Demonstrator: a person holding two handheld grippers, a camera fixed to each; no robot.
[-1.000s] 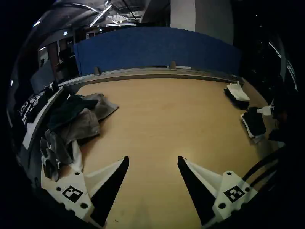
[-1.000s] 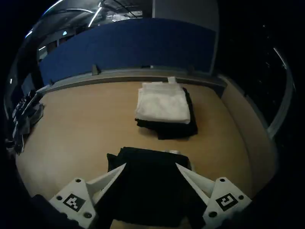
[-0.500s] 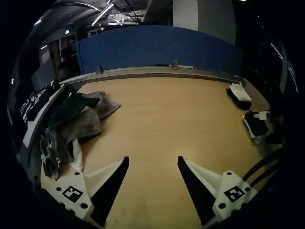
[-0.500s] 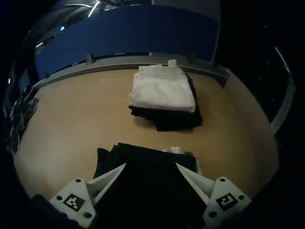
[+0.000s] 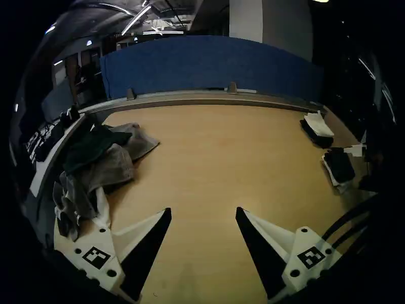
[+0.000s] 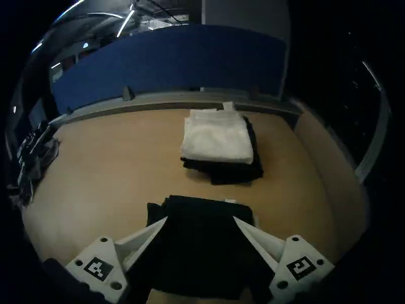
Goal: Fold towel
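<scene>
Black towel [image 6: 202,253] | folded | between spread fingers of right hand-held gripper [image 6: 200,218]

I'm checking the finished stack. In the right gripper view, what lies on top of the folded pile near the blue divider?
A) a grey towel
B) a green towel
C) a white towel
C: a folded white towel sits on top of the black towels.

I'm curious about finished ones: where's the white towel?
In the right gripper view, the white towel lies centre, atop a black folded stack, near the blue divider.
</scene>
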